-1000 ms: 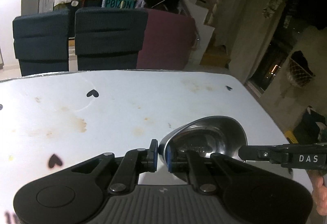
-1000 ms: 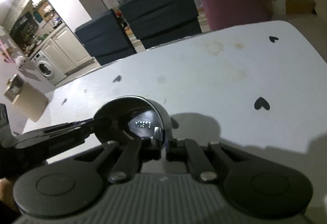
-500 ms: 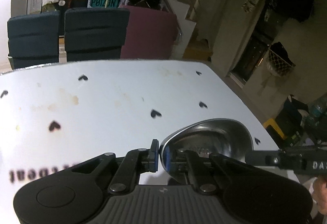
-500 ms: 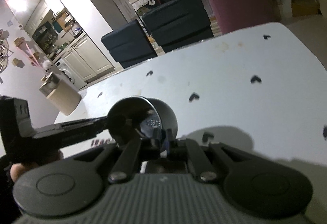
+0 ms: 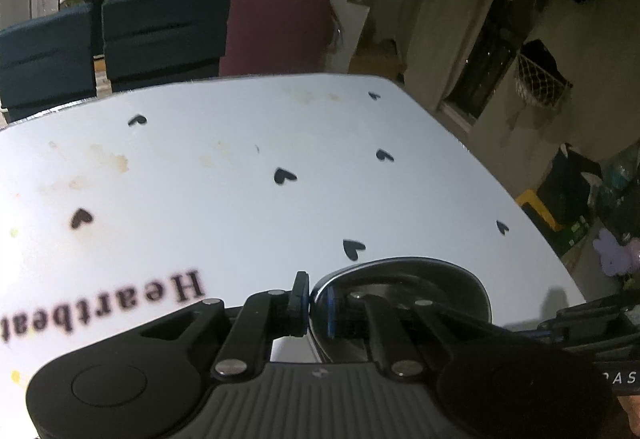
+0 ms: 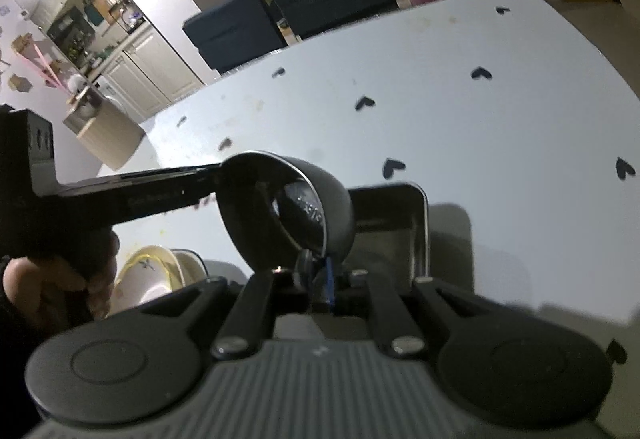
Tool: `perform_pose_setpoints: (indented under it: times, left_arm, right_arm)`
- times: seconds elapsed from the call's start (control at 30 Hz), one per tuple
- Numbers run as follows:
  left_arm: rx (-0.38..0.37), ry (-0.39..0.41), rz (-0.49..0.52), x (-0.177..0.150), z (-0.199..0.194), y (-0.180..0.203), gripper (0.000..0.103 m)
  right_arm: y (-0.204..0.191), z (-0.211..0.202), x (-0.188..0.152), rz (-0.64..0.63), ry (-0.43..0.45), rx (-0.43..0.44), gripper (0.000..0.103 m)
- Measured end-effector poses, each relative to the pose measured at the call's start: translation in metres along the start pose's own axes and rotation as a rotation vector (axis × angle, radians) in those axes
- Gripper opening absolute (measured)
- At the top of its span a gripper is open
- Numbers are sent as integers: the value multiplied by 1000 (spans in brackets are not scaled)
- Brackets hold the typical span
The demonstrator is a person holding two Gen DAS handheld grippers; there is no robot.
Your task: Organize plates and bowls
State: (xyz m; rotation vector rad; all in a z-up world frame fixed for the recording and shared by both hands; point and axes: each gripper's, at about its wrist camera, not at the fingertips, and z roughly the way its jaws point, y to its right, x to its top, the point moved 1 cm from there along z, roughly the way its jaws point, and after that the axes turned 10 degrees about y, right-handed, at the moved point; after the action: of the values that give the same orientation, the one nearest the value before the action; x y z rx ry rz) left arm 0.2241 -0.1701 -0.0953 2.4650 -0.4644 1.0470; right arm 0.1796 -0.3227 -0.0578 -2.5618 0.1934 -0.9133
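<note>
Both grippers have carried the shiny metal bowl (image 5: pixel 404 291) back across the white table (image 5: pixel 240 199) since a second ago, so more black hearts and the word "Heartbeat" (image 5: pixel 100 303) now show on the table top.

Up close in the left wrist view, the left gripper (image 5: pixel 310 305) has its tongs pressed together on the near rim of the bowl, one finger outside and the blue pad inside. The right gripper (image 5: pixel 560 323) pokes in from the right side and meets the far rim. Its tips are hidden there, so this view cannot tell how they sit.

The right wrist view shows that part. The right gripper (image 6: pixel 320 271) pinches the bowl's (image 6: pixel 304 207) rim between its tongs too. The bowl is tipped on its side and held up off the table. The left gripper's long black finger (image 6: pixel 160 191) reaches the other rim, and a hand (image 6: pixel 52 279) grips its handle at the left edge.

Only this view shows what sits under the bowl. A cream bowl (image 6: pixel 148 279) with a yellow edge stands low on the left. A shiny metal frame (image 6: pixel 420 227) rises just behind the held bowl.

Far off, both views show dark blue chairs (image 5: pixel 160 35) and a dark pink chair (image 5: pixel 276 27) past the table. Only the right wrist view shows the kitchen cupboards (image 6: pixel 140 79).
</note>
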Motion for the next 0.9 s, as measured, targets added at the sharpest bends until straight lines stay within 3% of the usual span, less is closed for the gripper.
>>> perform_pose_setpoints:
  times: [0.37, 0.73, 0.9]
  left_arm:
    - [-2, -77, 15, -11, 24, 6, 9]
    - [-28, -67, 17, -14, 28, 11, 9]
    - [-39, -45, 21, -12, 26, 12, 14]
  right_arm:
    - [-1, 25, -1, 2, -80, -42, 10]
    - [-2, 43, -4, -21, -117, -95, 18]
    - [-2, 45, -7, -25, -124, -106, 23]
